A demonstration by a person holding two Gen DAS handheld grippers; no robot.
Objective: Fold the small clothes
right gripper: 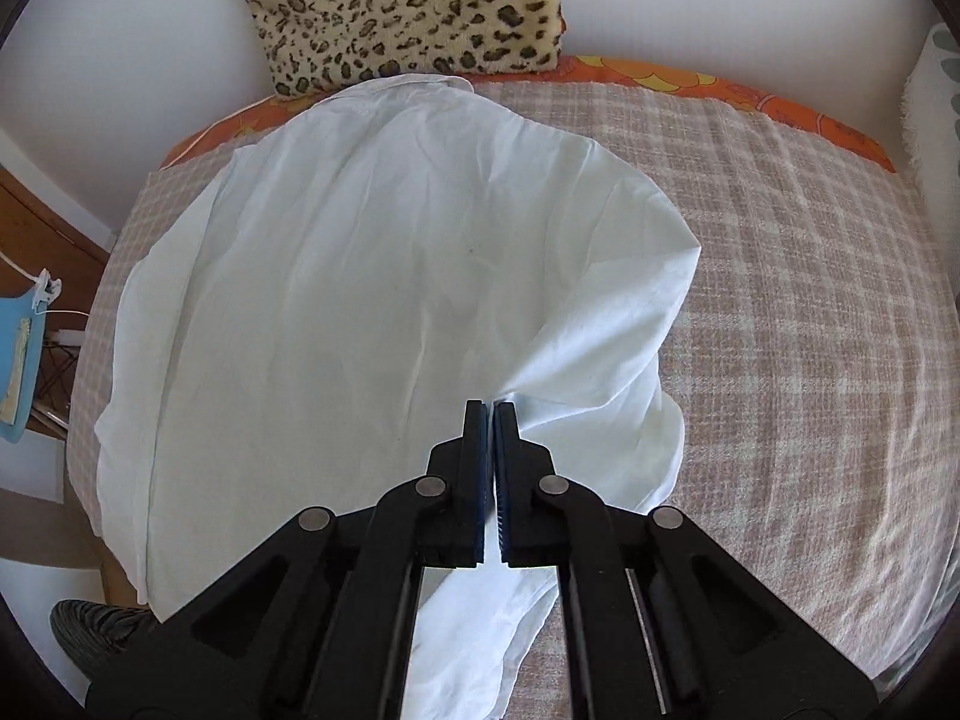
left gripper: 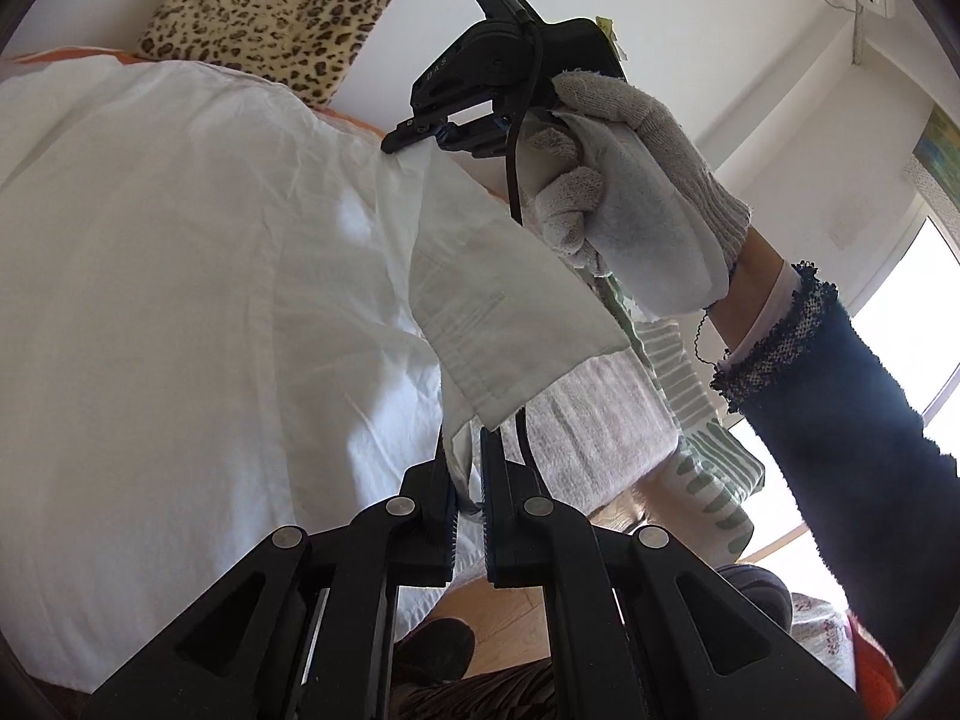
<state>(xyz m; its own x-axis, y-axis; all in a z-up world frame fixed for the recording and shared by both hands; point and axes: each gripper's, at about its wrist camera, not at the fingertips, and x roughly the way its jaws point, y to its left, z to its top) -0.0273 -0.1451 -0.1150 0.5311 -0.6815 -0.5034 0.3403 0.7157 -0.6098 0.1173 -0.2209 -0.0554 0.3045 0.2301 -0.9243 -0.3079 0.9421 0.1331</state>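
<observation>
A white shirt (right gripper: 360, 270) lies spread over the checked bed cover (right gripper: 810, 330). My right gripper (right gripper: 493, 414) is shut on a pinched fold near the shirt's right edge, and the cloth rises to its tips. In the left wrist view, a gloved hand (left gripper: 630, 180) holds that right gripper (left gripper: 399, 141) up with the white cloth clamped in it. A sleeve strip with a cuff (left gripper: 498, 306) hangs from there down to my left gripper (left gripper: 468, 456), which is shut on the cuff's lower corner. The body of the shirt (left gripper: 180, 270) fills the left of that view.
A leopard-print cushion (right gripper: 408, 6) leans on the wall at the bed's far end, above an orange sheet edge (right gripper: 780, 102). A white cloth with green marks (left gripper: 690, 372) lies at the right. A blue object (right gripper: 18, 348) sits left of the bed, and a dark shoe (right gripper: 90, 630) is on the floor.
</observation>
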